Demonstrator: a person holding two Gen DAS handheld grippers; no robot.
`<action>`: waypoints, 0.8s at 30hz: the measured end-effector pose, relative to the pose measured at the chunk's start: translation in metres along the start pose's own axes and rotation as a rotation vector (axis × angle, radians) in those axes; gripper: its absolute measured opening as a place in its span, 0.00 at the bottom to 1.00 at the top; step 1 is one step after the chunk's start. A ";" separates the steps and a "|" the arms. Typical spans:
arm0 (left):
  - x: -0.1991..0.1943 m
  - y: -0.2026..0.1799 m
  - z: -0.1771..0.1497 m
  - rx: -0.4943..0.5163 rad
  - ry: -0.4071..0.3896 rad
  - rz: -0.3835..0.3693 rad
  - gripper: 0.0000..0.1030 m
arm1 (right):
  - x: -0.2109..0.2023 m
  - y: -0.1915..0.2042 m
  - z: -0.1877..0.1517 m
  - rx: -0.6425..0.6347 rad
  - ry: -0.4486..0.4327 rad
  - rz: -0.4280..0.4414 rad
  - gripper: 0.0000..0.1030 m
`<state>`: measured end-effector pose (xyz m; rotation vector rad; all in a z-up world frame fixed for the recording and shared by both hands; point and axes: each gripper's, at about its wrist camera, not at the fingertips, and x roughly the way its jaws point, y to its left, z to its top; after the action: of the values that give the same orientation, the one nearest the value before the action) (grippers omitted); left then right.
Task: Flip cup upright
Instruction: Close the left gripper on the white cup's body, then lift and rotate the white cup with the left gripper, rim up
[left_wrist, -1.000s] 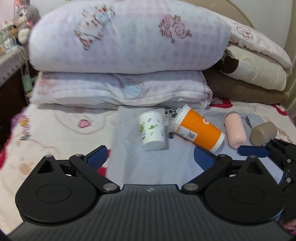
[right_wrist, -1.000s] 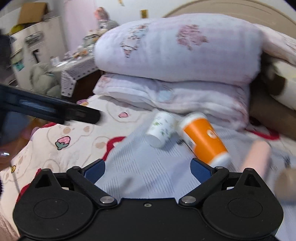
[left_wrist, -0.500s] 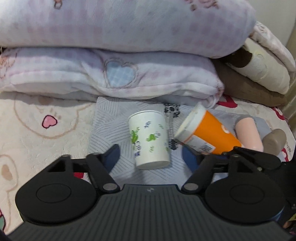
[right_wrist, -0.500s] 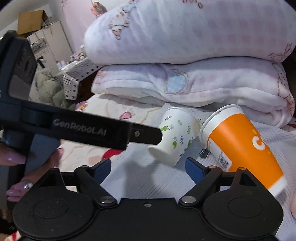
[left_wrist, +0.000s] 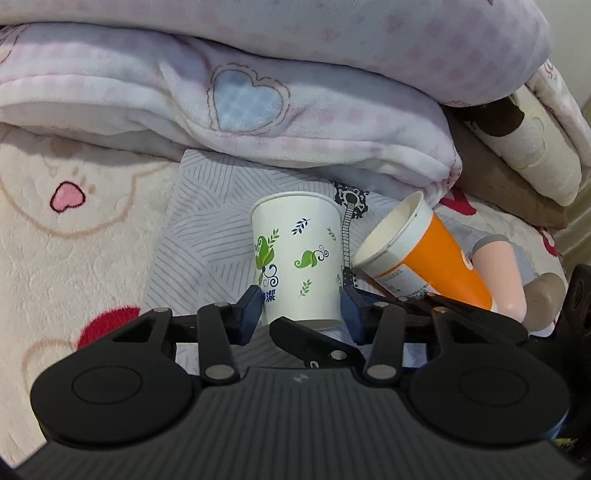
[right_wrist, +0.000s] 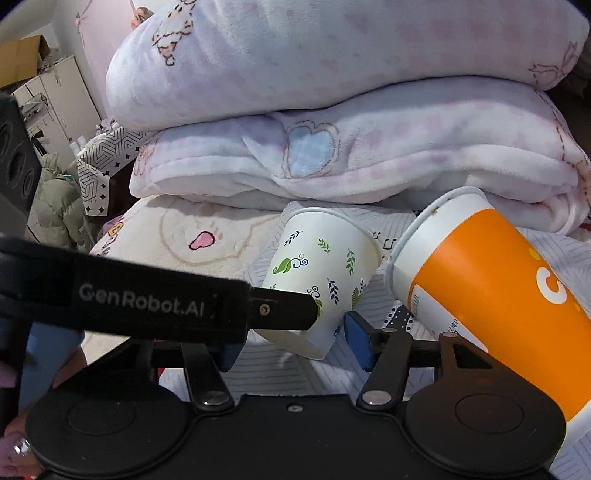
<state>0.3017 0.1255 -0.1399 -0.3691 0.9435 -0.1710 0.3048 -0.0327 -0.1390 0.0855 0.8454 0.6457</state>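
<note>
White paper cup (left_wrist: 297, 258) with leaf print lies on its side on the grey striped cloth (left_wrist: 207, 236) spread over the bed, mouth toward the stacked folded blankets (left_wrist: 258, 110), base toward both cameras. An orange cup (left_wrist: 424, 254) lies just to the white cup's right, also tipped, its rim close beside the white cup's; touching or not, cannot tell. A pink cylinder (left_wrist: 498, 273) and a tan one (left_wrist: 543, 295) lie beyond the orange cup.

Left gripper (left_wrist: 301, 310): fingers partly closed, pads bracketing the white cup near its base, one to each side. The left pad looks about at the wall; firm contact cannot be confirmed. Judged closing on the cup, grip not yet proven.

Right gripper (right_wrist: 291, 343): fingers apart, holding nothing, positioned at the white cup's base end from the orange cup's side. A left gripper finger crosses in front of the white cup in the right wrist view.

Handling, as judgement: thin paper, empty, very light. The wall will buckle under hard squeeze; stiffest points are the rolled rim and the base ring. Best hold is low on the wall near the base, light pressure. The bed is soft, so the cup may tip once stood up. The orange cup sits close enough to be knocked while rotating.
</note>
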 end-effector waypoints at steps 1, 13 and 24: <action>0.000 0.000 0.000 -0.008 0.003 -0.001 0.44 | -0.001 0.000 0.000 -0.002 0.000 -0.002 0.62; -0.041 -0.016 -0.032 -0.039 0.042 0.031 0.44 | -0.035 0.015 -0.017 0.005 0.036 0.026 0.61; -0.073 -0.044 -0.086 -0.080 0.107 -0.103 0.44 | -0.105 0.033 -0.063 -0.010 0.058 -0.013 0.60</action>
<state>0.1902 0.0872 -0.1137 -0.4861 1.0400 -0.2497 0.1921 -0.0763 -0.1001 0.0520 0.8981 0.6431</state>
